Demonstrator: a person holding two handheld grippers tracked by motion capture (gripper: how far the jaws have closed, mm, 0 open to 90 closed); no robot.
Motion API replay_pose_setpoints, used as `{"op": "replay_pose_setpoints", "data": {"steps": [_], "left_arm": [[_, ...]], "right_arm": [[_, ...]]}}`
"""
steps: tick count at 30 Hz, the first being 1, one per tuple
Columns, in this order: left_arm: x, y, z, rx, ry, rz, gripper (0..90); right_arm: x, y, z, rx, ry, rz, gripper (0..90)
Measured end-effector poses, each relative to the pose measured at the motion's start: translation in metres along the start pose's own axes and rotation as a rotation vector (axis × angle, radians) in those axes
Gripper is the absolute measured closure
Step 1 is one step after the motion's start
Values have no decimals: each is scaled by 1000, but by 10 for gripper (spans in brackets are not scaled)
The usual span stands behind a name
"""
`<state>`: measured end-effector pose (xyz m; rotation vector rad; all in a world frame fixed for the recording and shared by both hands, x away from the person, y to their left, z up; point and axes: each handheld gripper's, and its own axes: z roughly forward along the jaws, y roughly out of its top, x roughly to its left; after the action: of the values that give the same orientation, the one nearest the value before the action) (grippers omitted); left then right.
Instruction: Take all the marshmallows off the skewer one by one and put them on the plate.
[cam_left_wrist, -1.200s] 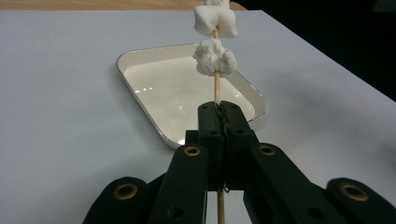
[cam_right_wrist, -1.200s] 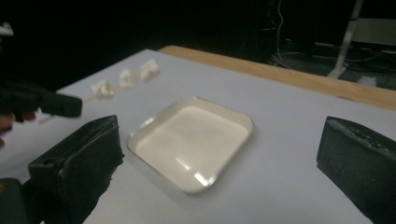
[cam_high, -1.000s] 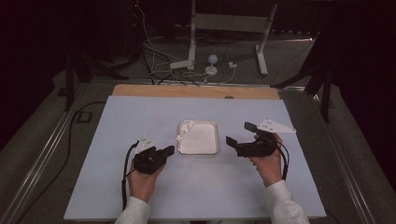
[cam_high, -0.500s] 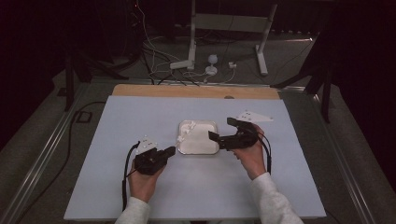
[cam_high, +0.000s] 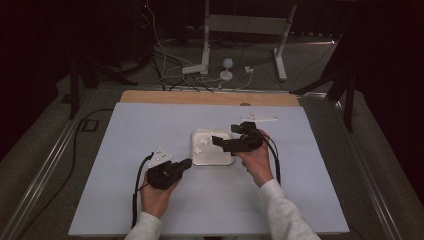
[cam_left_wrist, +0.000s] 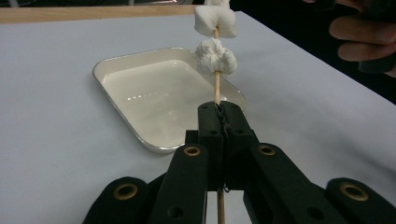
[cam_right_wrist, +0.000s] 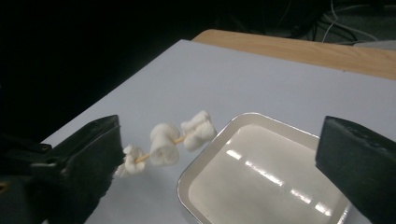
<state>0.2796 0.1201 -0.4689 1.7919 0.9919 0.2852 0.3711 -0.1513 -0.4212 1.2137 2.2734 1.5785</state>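
Observation:
My left gripper (cam_high: 187, 163) (cam_left_wrist: 219, 109) is shut on a thin wooden skewer (cam_left_wrist: 216, 88) that points up and away over a white tray (cam_high: 212, 159) (cam_left_wrist: 140, 88). White marshmallows (cam_left_wrist: 215, 56) (cam_right_wrist: 163, 142) (cam_high: 201, 146) are threaded on the skewer, above the tray's left part. My right gripper (cam_high: 225, 135) (cam_right_wrist: 224, 154) hovers over the tray with its tips pointing left at the marshmallows. Its jaws stand wide apart and have just been closing a little. The marshmallows lie ahead near one jaw, and no pad touches them.
The tray sits mid-table on a pale blue-white mat (cam_high: 150, 125). A wooden table edge (cam_high: 200, 97) runs along the far side. Beyond it are cables and stand legs (cam_high: 210, 65) on the floor. Bare mat lies to the left and right of the tray.
My right gripper has travelled left from beside the tray to over it, close to the marshmallows. The left gripper and its skewer have stayed put.

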Motion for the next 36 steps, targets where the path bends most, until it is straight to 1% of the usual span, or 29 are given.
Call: {"op": "replay_pose_setpoints", "data": {"steps": [1, 2, 3, 4, 5, 6, 7, 8, 10, 11, 12, 14, 17, 20, 26, 28, 29, 30, 31, 32, 33, 34, 35, 36], "left_arm": [[0, 0, 0, -1, -2, 0, 897], [-1, 0, 0, -3, -3, 1, 897], [-2, 0, 0, -4, -6, 5, 897], [-2, 0, 0, -3, -7, 6, 897], [-2, 0, 0, -3, -7, 8, 897], [-3, 0, 0, -3, -7, 7, 897], [-3, 0, 0, -3, -7, 7, 898], [-3, 0, 0, -6, -11, 7, 897], [-4, 0, 1, -12, -17, 7, 897], [-4, 0, 1, -12, -17, 7, 897], [-5, 0, 2, -13, -18, 13, 897], [-5, -1, 2, -7, -17, 14, 897], [-4, -2, 3, -4, -17, 14, 898], [-4, -2, 3, 2, -21, 30, 900], [-5, -3, 3, -5, -29, 46, 900], [-5, -2, 1, -12, -33, 54, 900], [-6, -3, 0, 29, -3, 87, 900], [-5, -5, 0, 50, 13, 106, 900], [-2, -10, -1, 52, 8, 78, 900], [3, -13, -2, 45, -4, 35, 900], [3, -13, -2, 45, -4, 35, 900], [7, -12, -3, 33, 0, 10, 900], [9, -11, -4, 17, -4, 2, 900], [9, -9, -5, 8, -3, 1, 900]], "right_arm": [[0, 0, 0, 0, 0, 0, 78], [0, 0, 5, 13, 35, 30, 169], [0, -1, 7, 18, 45, 51, 218], [1, -1, 9, 21, 34, 73, 284], [1, -1, 10, 21, 25, 86, 345], [0, -1, 12, 28, 18, 104, 386], [-2, -2, 13, 27, 14, 140, 426], [-4, -2, 14, 26, 26, 172, 452], [-8, -3, 17, 42, 56, 223, 488], [-9, -4, 19, 59, 65, 236, 509], [-9, -5, 22, 74, 84, 248, 556], [-8, -6, 24, 79, 108, 267, 629], [-7, -6, 25, 91, 121, 285, 712], [-7, -4, 22, 88, 122, 282, 764], [-5, 1, 15, 40, 94, 261, 805], [-3, 2, 13, 14, 88, 268, 811], [-2, 3, 12, 1, 71, 267, 817], [-3, 5, 7, -43, -4, 252, 821], [-8, 8, 1, -80, -23, 271, 823], [-18, 12, -9, -128, -12, 318, 823], [-24, 16, -17, -136, -18, 312, 822], [-27, 21, -24, -107, -15, 284, 820], [-27, 23, -27, -92, -24, 260, 819], [-27, 23, -27, -92, -24, 260, 819]]}}
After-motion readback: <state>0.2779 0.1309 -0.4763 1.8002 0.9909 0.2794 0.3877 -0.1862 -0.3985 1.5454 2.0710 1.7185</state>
